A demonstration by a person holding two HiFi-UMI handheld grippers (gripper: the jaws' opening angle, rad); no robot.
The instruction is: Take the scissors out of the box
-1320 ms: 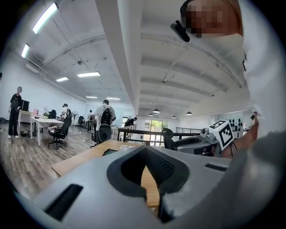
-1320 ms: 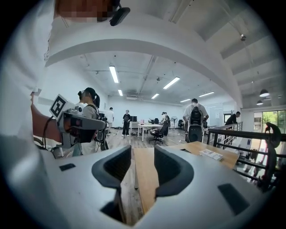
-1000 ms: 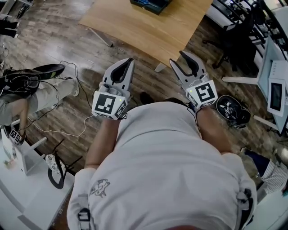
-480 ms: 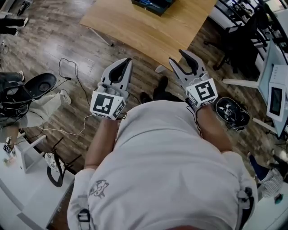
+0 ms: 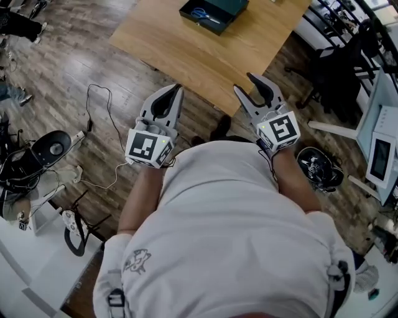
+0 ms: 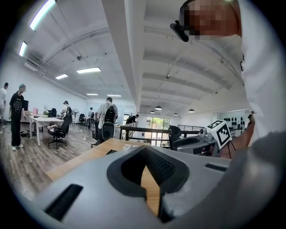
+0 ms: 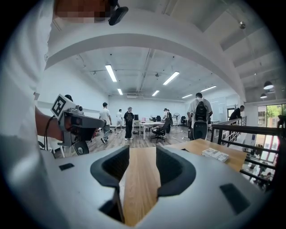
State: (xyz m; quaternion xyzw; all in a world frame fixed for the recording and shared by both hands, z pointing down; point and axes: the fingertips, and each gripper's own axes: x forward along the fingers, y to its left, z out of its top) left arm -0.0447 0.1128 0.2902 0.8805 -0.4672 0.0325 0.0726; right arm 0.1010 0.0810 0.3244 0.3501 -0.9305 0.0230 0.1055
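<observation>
1. Scissors [image 5: 200,13] with blue handles lie inside the dark green box [image 5: 231,7]. The box stands open on the far part of the wooden table [image 5: 186,49], well apart from both of your grippers.
2. You hold the left gripper [image 5: 176,92] in front of your body, above the wooden floor [image 5: 74,62]. It is just before the near edge of the table and points toward the table.
3. In the left gripper view, its fingers [image 6: 120,167] are pressed together at the tips. Only a thin wedge of the table top shows behind them, and nothing is between them.
4. You hold the right gripper [image 5: 245,84] at about the same height, to the right of the left one. Its tips are near the near corner of the table.
5. In the right gripper view, its fingers [image 7: 172,167] are spread, with a clear gap between them. Only the table top shows through the gap, and they hold nothing.
6. The two grippers are apart and do not touch each other. Each one shows in the other's view, with its marker cube [image 5: 149,147] at the back, near your wrist.
7. A thin black cable [image 5: 99,105] lies on the floor to the left of the left gripper.
8. In the right gripper view, a small stack of printed paper [image 7: 215,154] lies on the right part of the table.
9. Several people stand in the room far behind the table.
</observation>
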